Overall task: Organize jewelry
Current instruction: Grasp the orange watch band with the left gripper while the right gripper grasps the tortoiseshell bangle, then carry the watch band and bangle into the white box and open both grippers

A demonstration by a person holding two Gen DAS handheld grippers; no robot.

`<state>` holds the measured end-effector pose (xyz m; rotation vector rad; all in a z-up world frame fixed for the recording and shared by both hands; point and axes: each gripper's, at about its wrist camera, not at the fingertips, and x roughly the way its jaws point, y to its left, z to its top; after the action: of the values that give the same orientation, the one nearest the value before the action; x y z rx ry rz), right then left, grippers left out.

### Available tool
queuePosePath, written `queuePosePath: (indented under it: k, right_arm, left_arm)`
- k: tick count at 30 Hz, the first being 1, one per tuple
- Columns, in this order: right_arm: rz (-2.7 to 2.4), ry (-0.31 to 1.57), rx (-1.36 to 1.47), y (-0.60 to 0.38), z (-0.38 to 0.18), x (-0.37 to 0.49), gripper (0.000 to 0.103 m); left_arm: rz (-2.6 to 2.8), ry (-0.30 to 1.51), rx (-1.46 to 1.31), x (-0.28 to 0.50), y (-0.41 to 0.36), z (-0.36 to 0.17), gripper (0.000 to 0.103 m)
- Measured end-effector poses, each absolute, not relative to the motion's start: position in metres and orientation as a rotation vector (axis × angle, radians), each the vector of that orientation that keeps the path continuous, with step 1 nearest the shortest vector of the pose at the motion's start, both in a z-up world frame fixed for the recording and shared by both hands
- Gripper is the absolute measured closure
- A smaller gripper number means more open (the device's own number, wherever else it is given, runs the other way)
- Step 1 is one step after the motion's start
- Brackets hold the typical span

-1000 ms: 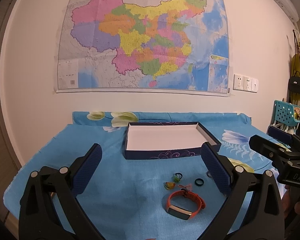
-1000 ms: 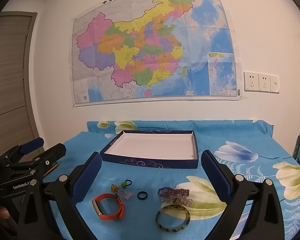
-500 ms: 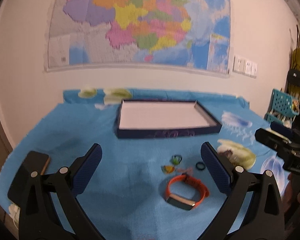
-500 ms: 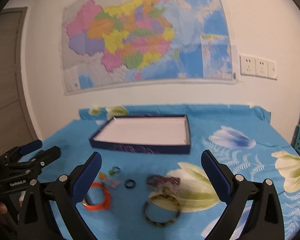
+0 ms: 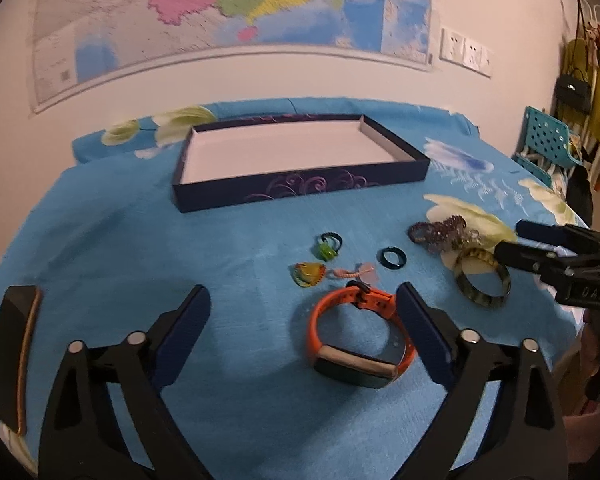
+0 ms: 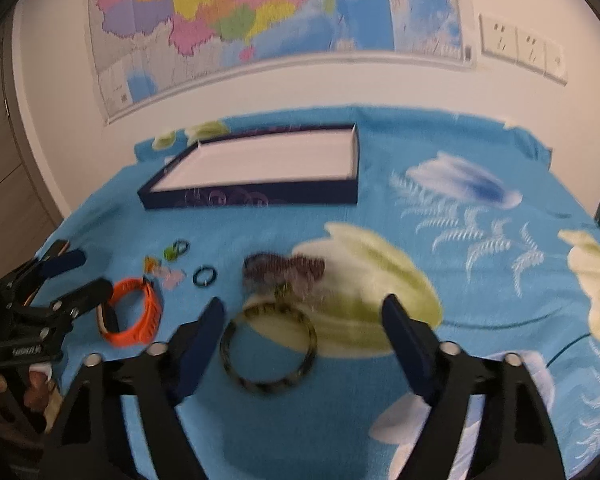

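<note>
A: What's on the tabletop (image 5: 112, 240), going left to right?

B: It's covered in a blue flowered cloth. At the far left edge lies a dark phone (image 5: 14, 356). Toward the wall sits a shallow navy box (image 5: 300, 190) with a white floor, nothing in it. In front of it the jewelry is scattered: a small green ring (image 5: 329, 246), a yellow-green charm (image 5: 309, 274), a pink string piece (image 5: 354, 273), a dark ring (image 5: 392, 259), an orange watch (image 5: 360, 338) lying on its side with its strap looped, then a purple bead bracelet (image 5: 440, 232), and a mottled green-and-black bangle (image 6: 269, 346) lying flat.

A: And the tools?

B: A person holds one in each hand. The left tool (image 5: 302, 312) is spread wide and has just been narrowing a little; it holds nothing, its right pad close beside the watch strap. The right tool (image 6: 302, 322) is partly spread, its jaws just now closing in, with the bangle lying between and below them, not yet pinched.

A: How should the pickups go?

B: I'd say each tool needs to come lower first. For the watch, straddle one side of the strap. For the bangle, put one finger inside the hoop and one outside, then squeeze the rim; hard and smooth, it could skid. Then carry each to the box.
</note>
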<state>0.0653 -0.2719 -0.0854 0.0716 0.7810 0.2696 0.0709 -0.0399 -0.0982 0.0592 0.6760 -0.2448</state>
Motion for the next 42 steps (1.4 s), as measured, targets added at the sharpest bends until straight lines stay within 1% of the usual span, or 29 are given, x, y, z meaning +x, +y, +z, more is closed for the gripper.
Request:
queuePosePath:
  k: [1,3,4,5,6,8,9,11,12,14,16,17,18,20,24,28,32,36,42]
  right_arm:
    - [0.274,0.800,0.071,-0.272,-0.088,0.066,0.038]
    - [0.285,0.827,0.076,-0.271,-0.093,0.067,0.048]
    - [0.285,0.841,0.076,-0.271,-0.096,0.068,0.051]
    - [0.288,0.849,0.077,-0.270,-0.097,0.068,0.058]
    - [0.291,0.853,0.076,-0.269,-0.098,0.068,0.060]
    - [0.290,0.853,0.068,-0.268,-0.098,0.068,0.063]
    - [0.290,0.855,0.064,-0.267,-0.098,0.069,0.066]
    - [0.283,0.859,0.044,-0.266,-0.097,0.070,0.071]
    - [0.282,0.861,0.031,-0.265,-0.097,0.071,0.073]
    - [0.277,0.863,0.005,-0.264,-0.097,0.072,0.077]
    - [0.278,0.863,-0.021,-0.263,-0.097,0.073,0.084]
    - [0.287,0.864,-0.022,-0.263,-0.097,0.073,0.093]
    - [0.294,0.865,-0.018,-0.263,-0.097,0.073,0.096]
    - [0.303,0.866,-0.025,-0.262,-0.097,0.074,0.097]
    - [0.334,0.867,-0.007,-0.263,-0.094,0.073,0.097]
    - [0.373,0.849,0.013,-0.263,-0.085,0.072,0.097]
    - [0.396,0.811,0.023,-0.263,-0.069,0.076,0.097]
    - [0.417,0.765,0.024,-0.261,-0.053,0.090,0.097]
    - [0.426,0.705,-0.002,-0.254,-0.031,0.137,0.097]
  left_arm:
    - [-0.254,0.686,0.061,0.074,-0.041,-0.099,0.019]
    - [-0.270,0.706,0.074,0.079,-0.044,-0.102,0.023]
    - [-0.274,0.718,0.084,0.082,-0.046,-0.103,0.027]
    - [-0.278,0.729,0.092,0.085,-0.047,-0.105,0.035]
    - [-0.289,0.742,0.094,0.087,-0.048,-0.106,0.038]
    - [-0.312,0.765,0.087,0.090,-0.050,-0.109,0.044]
    - [-0.322,0.778,0.084,0.091,-0.051,-0.111,0.047]
    - [-0.335,0.789,0.082,0.092,-0.053,-0.113,0.056]
    - [-0.345,0.792,0.083,0.092,-0.054,-0.113,0.058]
    - [-0.357,0.806,0.090,0.092,-0.056,-0.114,0.068]
    - [-0.362,0.821,0.101,0.092,-0.058,-0.117,0.071]
    - [-0.365,0.821,0.102,0.091,-0.059,-0.116,0.073]
    - [-0.371,0.825,0.110,0.091,-0.060,-0.116,0.073]
    - [-0.370,0.826,0.117,0.089,-0.061,-0.115,0.083]
    - [-0.368,0.839,0.117,0.087,-0.057,-0.112,0.086]
    - [-0.367,0.845,0.078,0.085,-0.050,-0.108,0.094]
    - [-0.372,0.836,0.012,0.086,-0.038,-0.097,0.094]
    - [-0.364,0.782,-0.037,0.094,-0.026,-0.077,0.093]
    - [-0.337,0.724,-0.112,0.133,-0.009,-0.047,0.093]
